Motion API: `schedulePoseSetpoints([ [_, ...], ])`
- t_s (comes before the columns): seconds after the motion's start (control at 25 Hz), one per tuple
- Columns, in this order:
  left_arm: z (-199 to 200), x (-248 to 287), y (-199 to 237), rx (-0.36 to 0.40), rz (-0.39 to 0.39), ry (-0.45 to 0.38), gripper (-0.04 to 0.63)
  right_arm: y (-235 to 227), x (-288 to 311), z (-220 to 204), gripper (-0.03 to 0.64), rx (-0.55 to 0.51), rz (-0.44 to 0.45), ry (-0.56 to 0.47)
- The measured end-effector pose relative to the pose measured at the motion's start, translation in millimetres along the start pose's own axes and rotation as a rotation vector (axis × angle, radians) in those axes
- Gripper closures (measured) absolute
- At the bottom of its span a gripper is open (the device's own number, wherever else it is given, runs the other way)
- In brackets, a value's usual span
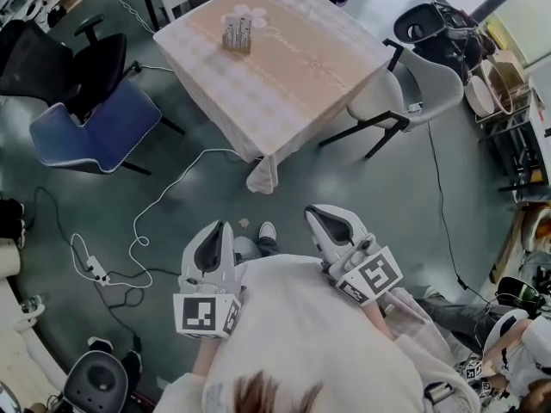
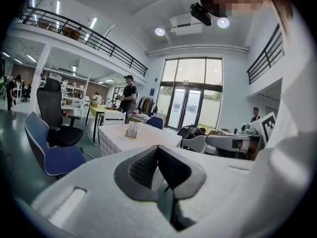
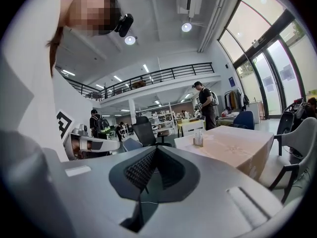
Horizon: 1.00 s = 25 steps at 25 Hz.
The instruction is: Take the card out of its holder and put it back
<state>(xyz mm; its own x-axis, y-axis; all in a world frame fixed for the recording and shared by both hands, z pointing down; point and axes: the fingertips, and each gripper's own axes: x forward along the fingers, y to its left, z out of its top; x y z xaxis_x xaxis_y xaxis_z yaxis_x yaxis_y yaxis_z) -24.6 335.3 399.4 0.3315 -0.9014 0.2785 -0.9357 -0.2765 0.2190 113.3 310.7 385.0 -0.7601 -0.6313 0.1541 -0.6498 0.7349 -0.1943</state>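
So, landmark: the table (image 1: 301, 71), draped in a pale checked cloth, lies ahead of the person in the head view.
Card holder: the card holder (image 1: 238, 35) stands upright on the tabletop, toward the table's far-left side, just beside a pale flower print on the cloth.
Card: the card can't be singled out. Pale upright pieces show inside the holder on the table, but they're too small to separate.
Left gripper: the left gripper (image 1: 222, 229) is held close to the person's body, well short of the table. Its own view shows the jaws pressed together with nothing between them.
Right gripper: the right gripper (image 1: 318, 217) sits level with its partner, also well short of the table. Its jaws are closed tight and empty too.
Aim: both gripper views look across the room at the table, with the holder visible on top.
Blue chair: the blue chair (image 1: 95, 127) is off the table's left side, turned away from it.
Black office chair: the black office chair (image 1: 82, 58) is just beyond the blue one, farther left of the table.
White chair: the white chair (image 1: 413, 84) is tucked against the table's right corner.
White cable: the white cable (image 1: 159, 205) snakes over the floor from under the table's near corner, off toward the left.
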Motion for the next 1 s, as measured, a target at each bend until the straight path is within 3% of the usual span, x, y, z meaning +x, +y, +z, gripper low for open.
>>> schedulePoseSetpoints([
  [0.24,5,7,-2,-0.03,0.007,-0.03,0.595,-9,-1,-3,0.618,-0.003,0.0,0.013],
  [0.64,-3,13,-2,-0.077,-0.014,0.003,0.595,-11,-1,-8,0.618,-0.034,-0.008,0.058],
  [1.0,10,27,13,-0.032,-0.016,-0.01,0.595,-17,20,-1,0.618,-0.02,-0.022,0.029],
])
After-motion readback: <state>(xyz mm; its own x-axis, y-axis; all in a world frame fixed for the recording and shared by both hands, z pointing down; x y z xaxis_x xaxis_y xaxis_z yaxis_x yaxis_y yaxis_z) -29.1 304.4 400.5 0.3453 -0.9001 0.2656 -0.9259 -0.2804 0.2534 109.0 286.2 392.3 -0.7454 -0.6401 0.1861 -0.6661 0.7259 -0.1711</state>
